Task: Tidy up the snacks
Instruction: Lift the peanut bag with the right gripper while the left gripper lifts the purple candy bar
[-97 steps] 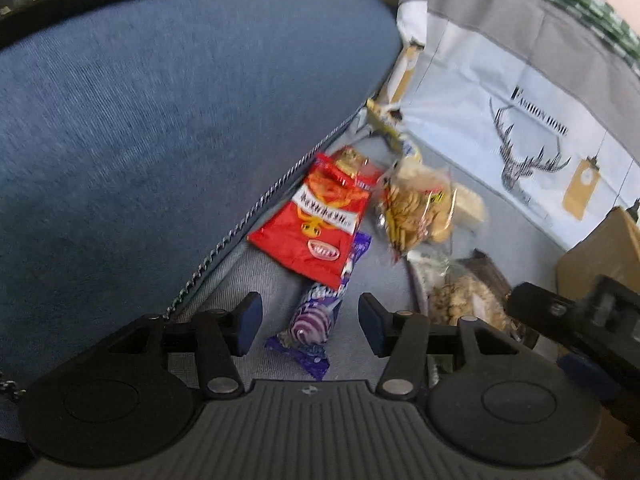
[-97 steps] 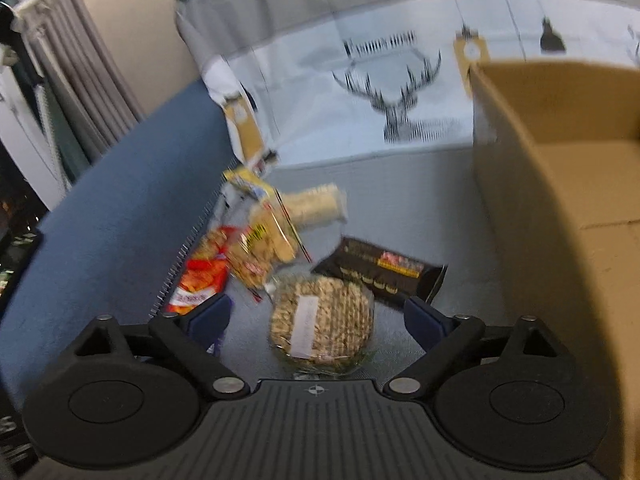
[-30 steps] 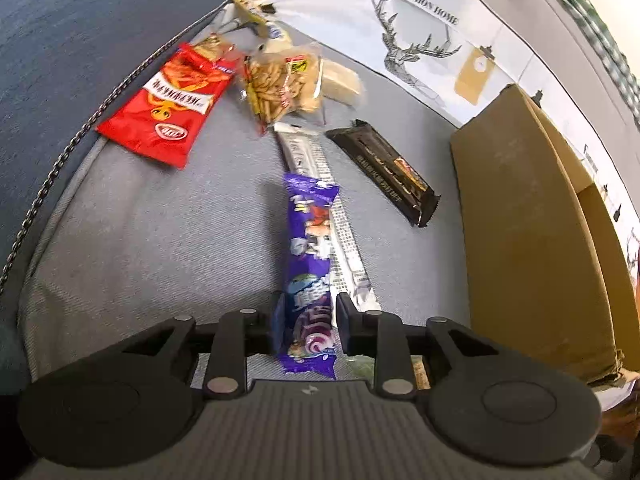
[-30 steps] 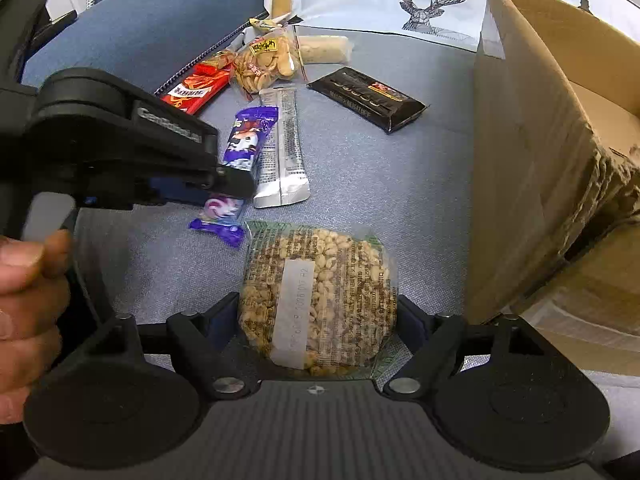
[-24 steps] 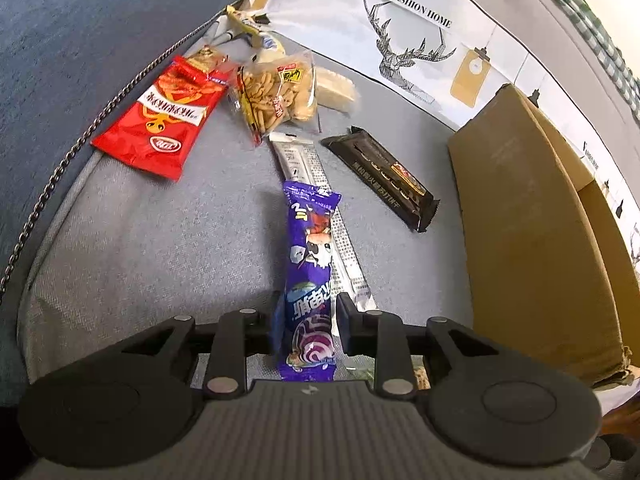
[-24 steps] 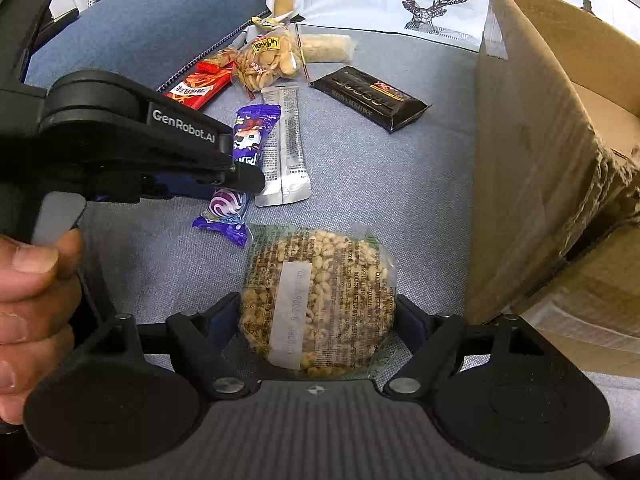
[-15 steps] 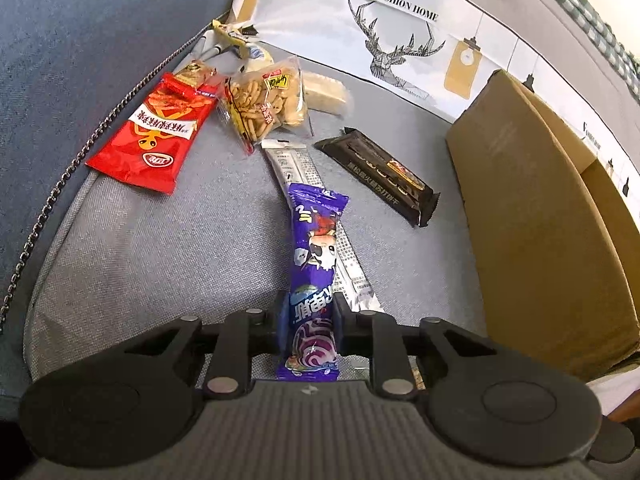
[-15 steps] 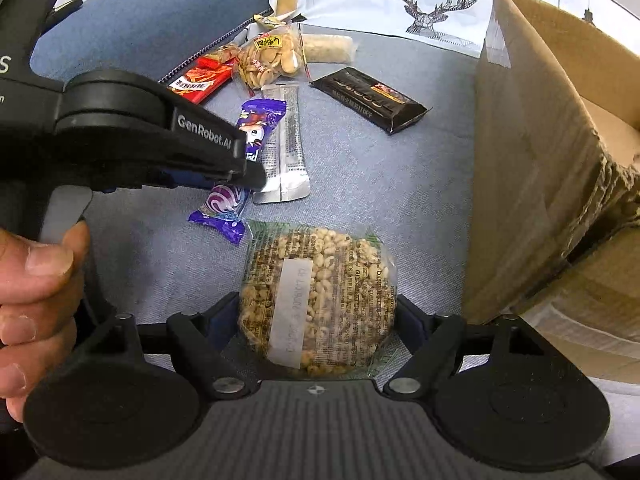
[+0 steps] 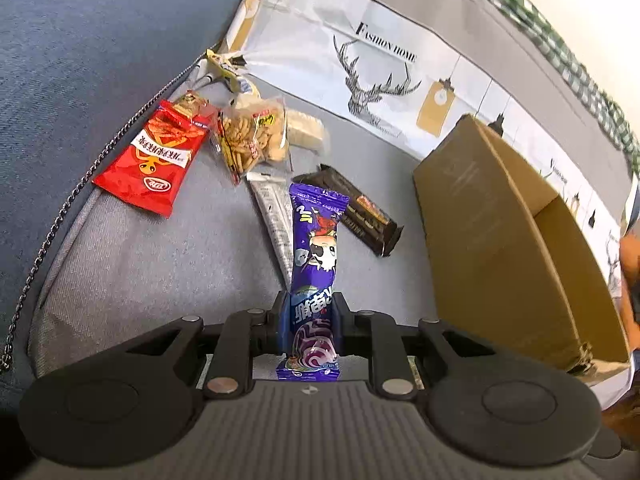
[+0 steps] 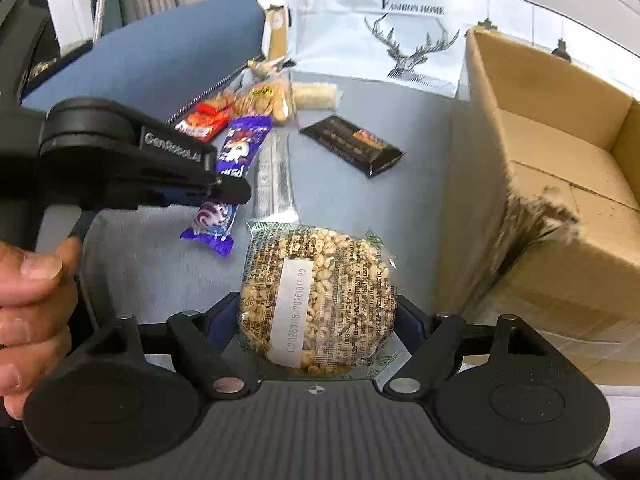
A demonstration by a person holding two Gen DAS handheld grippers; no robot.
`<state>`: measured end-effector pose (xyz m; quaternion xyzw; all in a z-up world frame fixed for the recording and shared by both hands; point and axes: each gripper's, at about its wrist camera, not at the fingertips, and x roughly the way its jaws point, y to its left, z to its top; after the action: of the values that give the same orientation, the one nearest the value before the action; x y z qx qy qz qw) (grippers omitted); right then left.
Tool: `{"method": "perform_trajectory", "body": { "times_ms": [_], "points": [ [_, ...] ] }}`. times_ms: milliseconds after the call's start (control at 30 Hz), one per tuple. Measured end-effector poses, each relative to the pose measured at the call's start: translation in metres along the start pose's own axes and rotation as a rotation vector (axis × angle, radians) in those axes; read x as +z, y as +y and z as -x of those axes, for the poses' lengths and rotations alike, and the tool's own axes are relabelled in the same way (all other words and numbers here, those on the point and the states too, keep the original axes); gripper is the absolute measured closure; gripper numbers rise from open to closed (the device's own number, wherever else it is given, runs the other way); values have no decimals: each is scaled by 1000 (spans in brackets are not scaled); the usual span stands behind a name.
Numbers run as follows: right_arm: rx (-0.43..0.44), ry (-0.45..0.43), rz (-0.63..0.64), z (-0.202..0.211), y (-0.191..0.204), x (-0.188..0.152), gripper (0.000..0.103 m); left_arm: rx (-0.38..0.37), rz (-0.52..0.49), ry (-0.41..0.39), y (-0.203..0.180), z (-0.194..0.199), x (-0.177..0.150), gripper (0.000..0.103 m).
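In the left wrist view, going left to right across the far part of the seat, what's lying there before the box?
red snack packet → clear bag of crackers → pale wrapped bar → black bar → cardboard box.

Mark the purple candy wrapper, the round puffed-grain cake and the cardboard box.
purple candy wrapper (image 9: 316, 256), left wrist view, on the cartoon print mid-wrapper.
round puffed-grain cake (image 10: 320, 300), right wrist view, centre of the disc beside the white label.
cardboard box (image 10: 560, 168), right wrist view, on its inner floor flap.
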<state>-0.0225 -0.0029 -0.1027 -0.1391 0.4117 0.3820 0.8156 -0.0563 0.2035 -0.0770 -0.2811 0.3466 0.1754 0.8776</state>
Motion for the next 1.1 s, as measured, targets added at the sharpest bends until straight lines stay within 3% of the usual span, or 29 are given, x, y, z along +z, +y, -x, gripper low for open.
{"method": "perform_trajectory", "body": {
  "times_ms": [1100],
  "points": [
    [9,-221,48,41,-1,3,22,-42,45,-140,6,22,8,81]
  ]
}}
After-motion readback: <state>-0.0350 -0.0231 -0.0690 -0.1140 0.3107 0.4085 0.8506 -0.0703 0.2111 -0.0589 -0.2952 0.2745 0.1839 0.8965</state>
